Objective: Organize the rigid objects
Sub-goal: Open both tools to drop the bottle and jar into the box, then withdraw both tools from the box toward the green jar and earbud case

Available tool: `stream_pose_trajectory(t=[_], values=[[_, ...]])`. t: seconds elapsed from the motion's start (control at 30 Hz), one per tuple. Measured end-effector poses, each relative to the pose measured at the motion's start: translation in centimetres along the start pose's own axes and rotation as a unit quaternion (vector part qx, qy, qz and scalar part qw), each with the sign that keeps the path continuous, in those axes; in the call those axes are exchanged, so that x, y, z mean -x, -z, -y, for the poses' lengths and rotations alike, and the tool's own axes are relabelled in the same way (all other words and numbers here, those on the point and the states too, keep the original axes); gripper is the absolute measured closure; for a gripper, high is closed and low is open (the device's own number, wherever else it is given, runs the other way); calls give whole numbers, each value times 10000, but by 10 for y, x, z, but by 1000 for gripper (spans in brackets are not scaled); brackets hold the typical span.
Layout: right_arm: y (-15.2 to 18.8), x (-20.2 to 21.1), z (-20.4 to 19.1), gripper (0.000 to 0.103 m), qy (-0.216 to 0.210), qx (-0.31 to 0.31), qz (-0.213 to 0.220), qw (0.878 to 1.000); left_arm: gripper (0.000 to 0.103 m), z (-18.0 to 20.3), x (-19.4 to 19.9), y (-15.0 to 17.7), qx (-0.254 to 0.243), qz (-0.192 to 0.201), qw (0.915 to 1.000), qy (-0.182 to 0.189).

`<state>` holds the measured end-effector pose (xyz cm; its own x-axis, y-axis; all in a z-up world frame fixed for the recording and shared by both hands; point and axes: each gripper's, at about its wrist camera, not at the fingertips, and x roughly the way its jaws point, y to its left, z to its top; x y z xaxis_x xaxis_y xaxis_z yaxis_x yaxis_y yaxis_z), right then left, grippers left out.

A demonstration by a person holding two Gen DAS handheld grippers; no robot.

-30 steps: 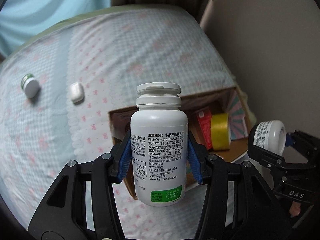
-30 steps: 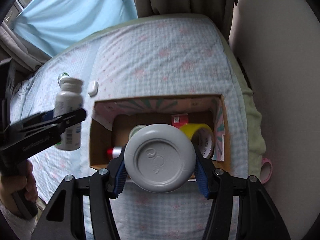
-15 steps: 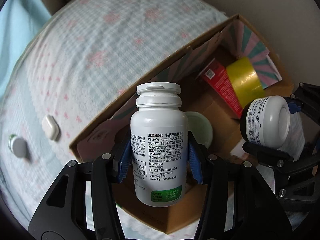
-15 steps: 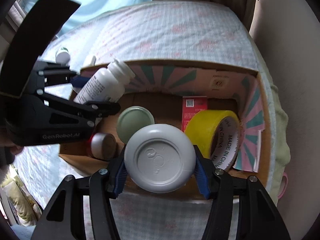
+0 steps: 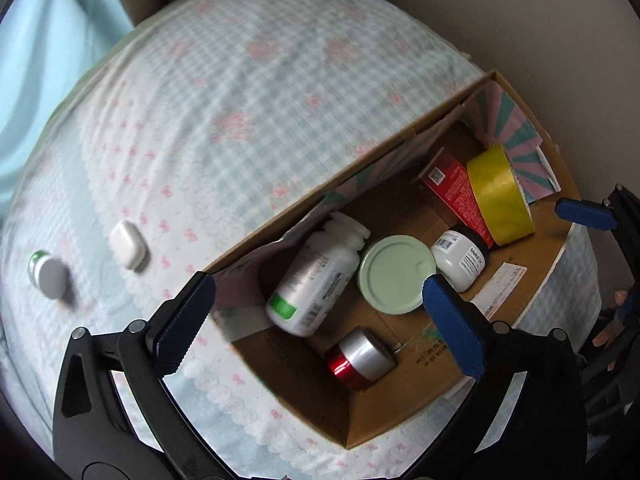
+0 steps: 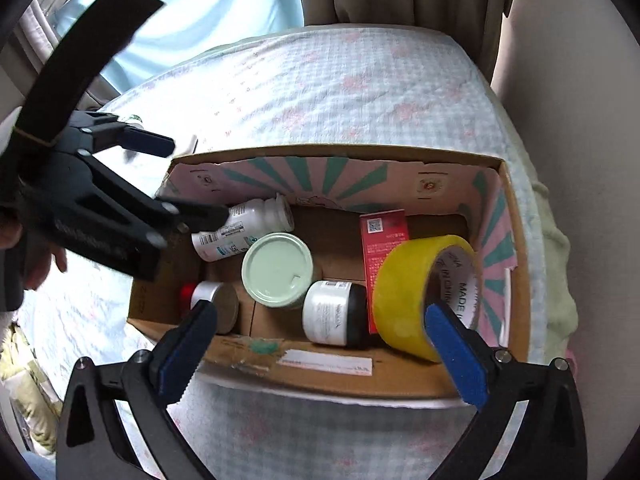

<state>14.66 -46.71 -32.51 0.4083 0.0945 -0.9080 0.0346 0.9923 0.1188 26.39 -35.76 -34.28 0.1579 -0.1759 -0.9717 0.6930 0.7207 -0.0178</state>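
The left gripper [image 5: 318,306] hangs over the cardboard box [image 6: 320,384], and its fingers [image 5: 182,320] have just been opening; they are now spread wide and nothing is between them. Below them the white pill bottle [image 5: 314,276] lies on its side in the box, near the wall that faces the bed, with its cap toward the striped inner wall.

The right gripper [image 6: 320,354] is also above the box with its fingers [image 6: 456,354] spread wide — they have just been opening too, and they pinch nothing. The small white jar with black lid [image 6: 334,313] lies on its side on the box floor, between the pale green round lid [image 6: 277,269] and the yellow tape roll [image 6: 424,300]. It touches the tape roll, or is just beside it.

A red carton [image 6: 382,240] leans behind the tape roll. In the corner near the left gripper lies a small jar with red and silver body [image 5: 358,356], also on its side.

The box stands on a bed [image 5: 240,92] with a blue checked cover with pink flowers. Two things are still out on the cover, well apart from the box: a small white case [image 5: 127,245] and, further away, a little bottle with a green part [image 5: 47,276].

In the right wrist view a hand [image 6: 40,264] of the person holds the left gripper from the left side.
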Motion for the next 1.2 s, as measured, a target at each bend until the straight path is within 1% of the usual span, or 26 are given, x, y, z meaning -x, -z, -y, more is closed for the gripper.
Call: stream_pose_trajectory(t=[0.2, 0.27, 0.37, 0.47, 0.67, 0.83, 0.9, 1.0, 1.1, 1.2], values=[[-5, 10, 0, 0, 63, 34, 0, 10000, 0, -4, 21, 5, 158, 154, 9997, -78], [-9, 18, -2, 0, 94, 85, 18, 9999, 0, 1, 39, 10, 178, 245, 9995, -112], [-13, 34, -9, 0, 188, 207, -3, 9996, 0, -2, 61, 16, 274, 380, 9988, -111], [-17, 52, -17, 0, 241, 274, -1, 9993, 0, -7, 83, 25, 383, 531, 9978, -133], [-24, 93, -44, 0, 420, 190, 176, 9988, 0, -29, 134, 61, 698, 879, 9937, -38], [-30, 117, -77, 0, 617, -70, 373, 9974, 0, -70, 164, 108, 1110, 1159, 9869, 146], [-31, 127, -100, 0, 709, -189, 448, 9963, 0, -88, 177, 128, 1191, 1228, 9852, 86], [-32, 136, -132, 0, 735, -266, 582, 9952, 0, -113, 194, 154, 1234, 1380, 9827, -69], [-40, 136, -171, 0, 829, -338, 565, 9944, 0, -151, 211, 184, 1415, 1514, 9781, -180], [-48, 135, -204, 0, 776, -513, 648, 9936, 0, -190, 220, 207, 1563, 1577, 9748, -216]])
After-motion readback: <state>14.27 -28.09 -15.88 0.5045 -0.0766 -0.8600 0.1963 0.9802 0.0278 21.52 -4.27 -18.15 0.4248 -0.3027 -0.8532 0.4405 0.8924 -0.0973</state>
